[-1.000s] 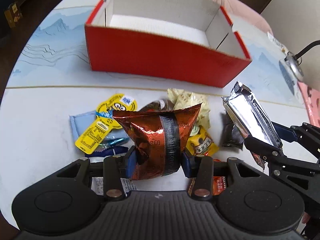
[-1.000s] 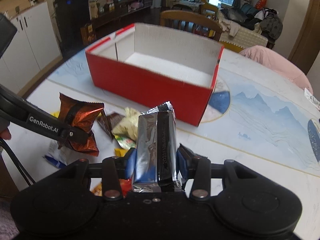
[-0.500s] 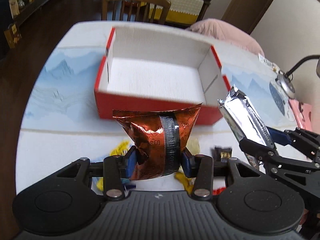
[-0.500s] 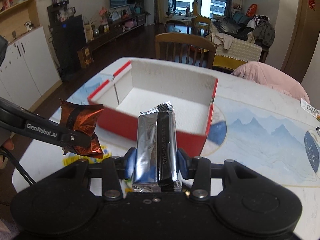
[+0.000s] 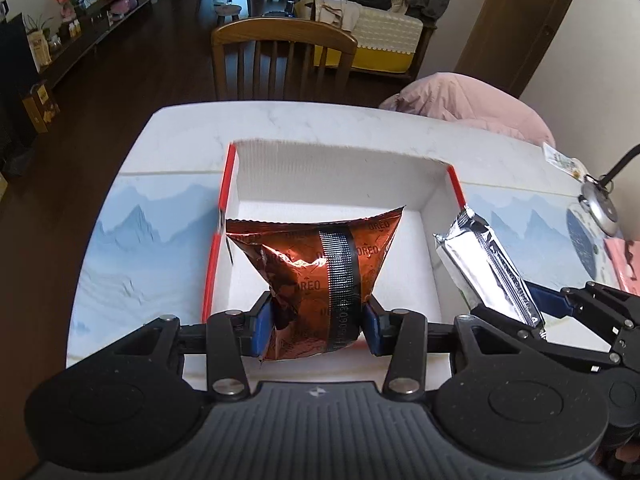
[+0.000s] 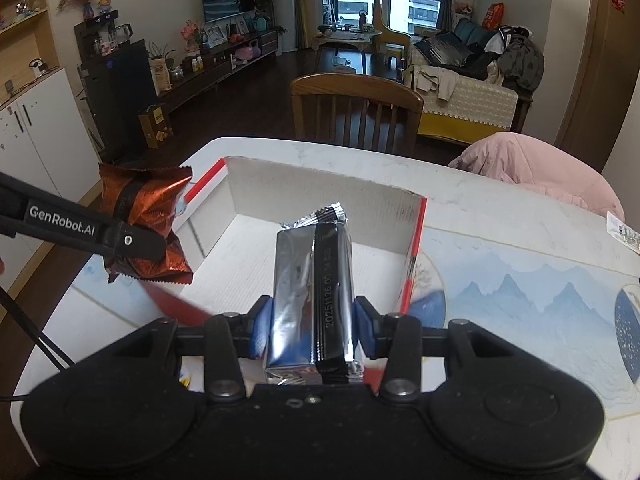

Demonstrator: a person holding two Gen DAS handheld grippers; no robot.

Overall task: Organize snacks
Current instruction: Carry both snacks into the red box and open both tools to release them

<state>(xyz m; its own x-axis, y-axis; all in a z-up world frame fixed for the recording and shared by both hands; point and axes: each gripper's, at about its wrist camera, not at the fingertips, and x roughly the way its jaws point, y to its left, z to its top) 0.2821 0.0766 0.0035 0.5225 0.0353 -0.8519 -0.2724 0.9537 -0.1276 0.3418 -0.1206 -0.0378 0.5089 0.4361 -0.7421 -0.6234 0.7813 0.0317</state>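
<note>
dining table [image 5: 168,140], marble-topped, with a red box [image 5: 224,184] standing open and empty on it. left gripper [image 5: 316,322] pinches a copper cookie packet [image 5: 320,272]; right gripper [image 6: 310,330] pinches a silver snack pack [image 6: 312,280]. a second ago both packets hung low over the loose snack pile in front of the box; both have since been lifted and carried forward, now poised above the box's white floor. release into the box looks to be the next step.
</note>
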